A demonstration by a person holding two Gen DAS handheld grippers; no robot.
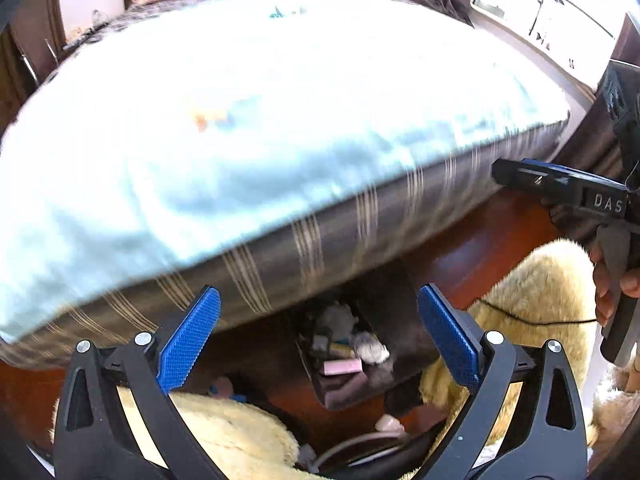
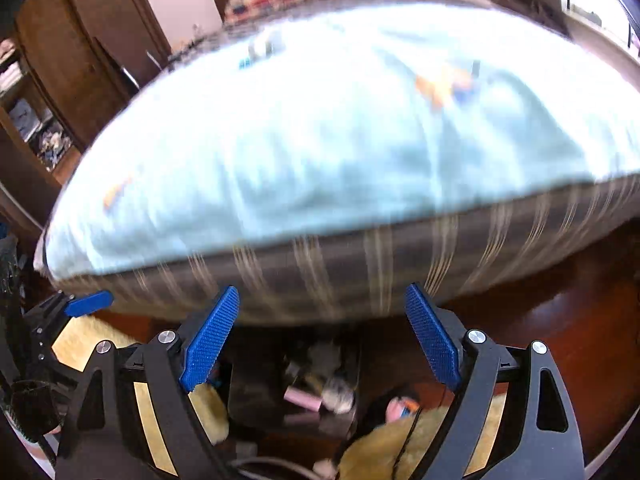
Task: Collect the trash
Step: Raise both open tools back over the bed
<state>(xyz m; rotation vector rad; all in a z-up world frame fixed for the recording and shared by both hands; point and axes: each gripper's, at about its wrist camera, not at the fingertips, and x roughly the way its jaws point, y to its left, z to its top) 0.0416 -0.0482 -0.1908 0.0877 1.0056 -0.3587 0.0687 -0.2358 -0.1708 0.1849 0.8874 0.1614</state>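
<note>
On the red-brown floor at the foot of the bed stands a dark bin (image 1: 344,394) (image 2: 256,392). It holds a pink piece (image 1: 342,367) (image 2: 302,398), a crumpled white wad (image 1: 372,350) (image 2: 338,394) and other scraps. Above it my left gripper (image 1: 318,300) is open, nothing between its blue pads. My right gripper (image 2: 322,296) is also open and empty; it shows from the side in the left wrist view (image 1: 520,176). An orange and blue wrapper (image 1: 212,118) (image 2: 444,84) lies on the light blue bedsheet (image 1: 280,100), blurred. A small orange scrap (image 2: 116,194) lies near the bed's left edge.
The striped mattress side (image 1: 320,240) overhangs the bin. Yellow furry fabric (image 1: 540,280) (image 2: 400,440) flanks the bin on both sides. A white cable (image 1: 352,444) runs along the floor. A wooden wardrobe (image 2: 80,40) stands to the left and a bright window (image 1: 540,0) to the right.
</note>
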